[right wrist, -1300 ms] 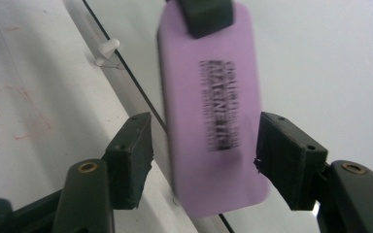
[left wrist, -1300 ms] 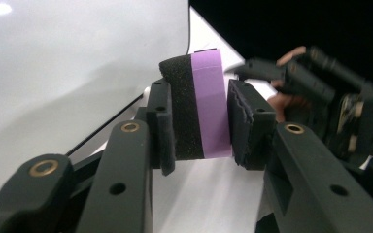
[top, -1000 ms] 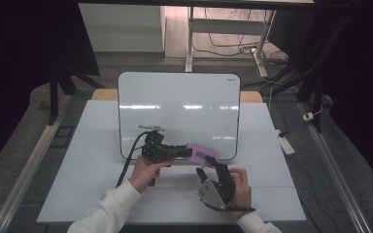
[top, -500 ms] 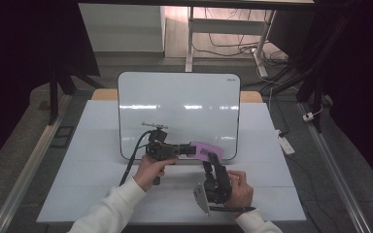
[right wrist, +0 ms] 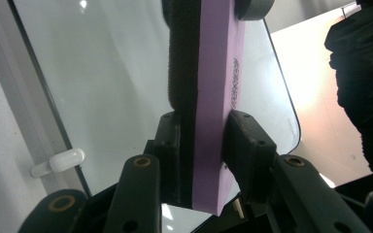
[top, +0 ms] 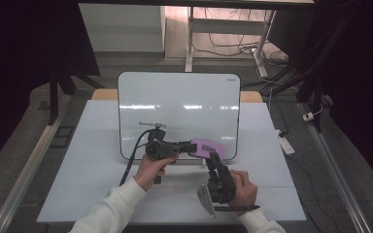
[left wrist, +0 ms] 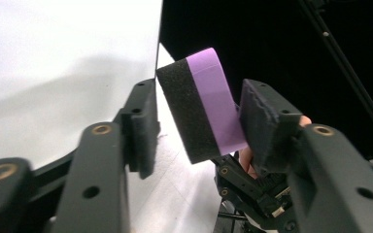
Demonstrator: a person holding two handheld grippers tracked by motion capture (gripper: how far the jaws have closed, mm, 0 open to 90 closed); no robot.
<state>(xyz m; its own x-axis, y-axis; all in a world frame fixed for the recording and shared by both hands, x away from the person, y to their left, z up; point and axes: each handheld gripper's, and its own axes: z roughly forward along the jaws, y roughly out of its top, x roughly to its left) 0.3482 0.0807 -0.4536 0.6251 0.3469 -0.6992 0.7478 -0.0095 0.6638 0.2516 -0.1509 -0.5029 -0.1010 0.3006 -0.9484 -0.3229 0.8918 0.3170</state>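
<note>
A purple eraser (top: 206,147) with a black foam face hangs in front of the whiteboard's (top: 175,97) lower right part. My right gripper (top: 212,158) reaches up from below; its jaws have just been closing and are shut on the eraser (right wrist: 213,73), pads pressing both faces at the right gripper (right wrist: 201,141). My left gripper (top: 187,145) comes in level from the left. Its jaws have just been opening, and the eraser (left wrist: 204,107) stands between them with gaps on both sides at the left gripper (left wrist: 199,121).
The whiteboard (right wrist: 102,73) stands upright on the white table (top: 92,145), with a small white peg (right wrist: 60,161) at its foot. A white power strip (top: 285,144) lies off the table's right edge. Dark frames and cables stand behind.
My right gripper rose from the table's front to the eraser and shut on it. The left gripper, which held the eraser, has opened its jaws and stayed in place.
</note>
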